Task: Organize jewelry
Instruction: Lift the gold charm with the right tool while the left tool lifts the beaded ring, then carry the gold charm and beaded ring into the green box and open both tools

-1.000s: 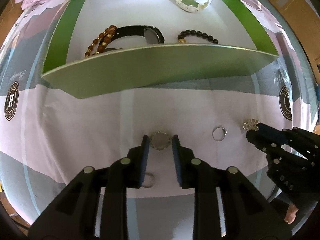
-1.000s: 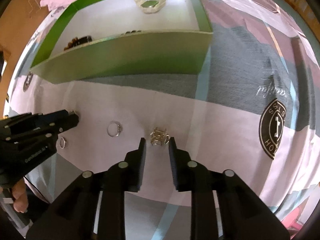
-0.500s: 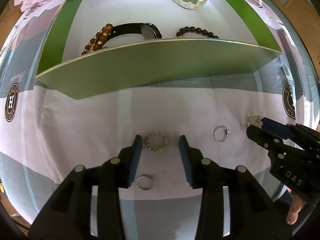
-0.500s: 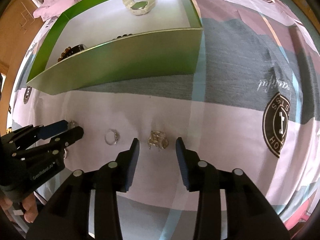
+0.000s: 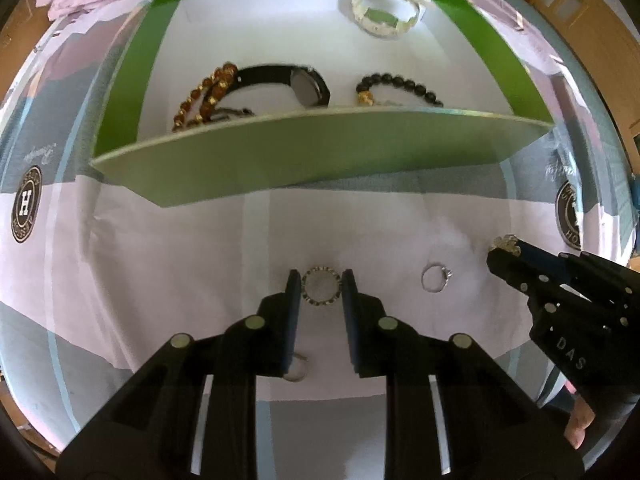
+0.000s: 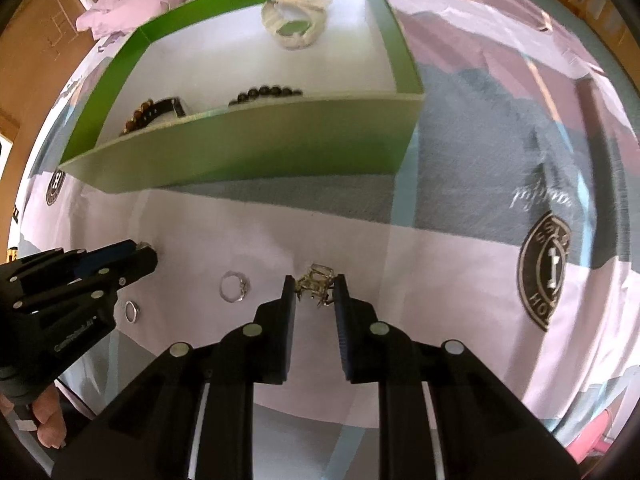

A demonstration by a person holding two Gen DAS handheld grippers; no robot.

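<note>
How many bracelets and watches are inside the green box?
4: a white bracelet at the back, a brown bead bracelet front left, a black watch beside it, a black bead bracelet front right. The front wall may hide more.

The box has bright green walls and a white floor. Inside it lie a cream-white bracelet with a pale green centre, a black watch, an amber-brown beaded bracelet, and a black beaded bracelet with one gold bead. The bedsheet carries pink, grey and pale blue blocks with dark round logos. The rings are silver. Both grippers are black.
</note>
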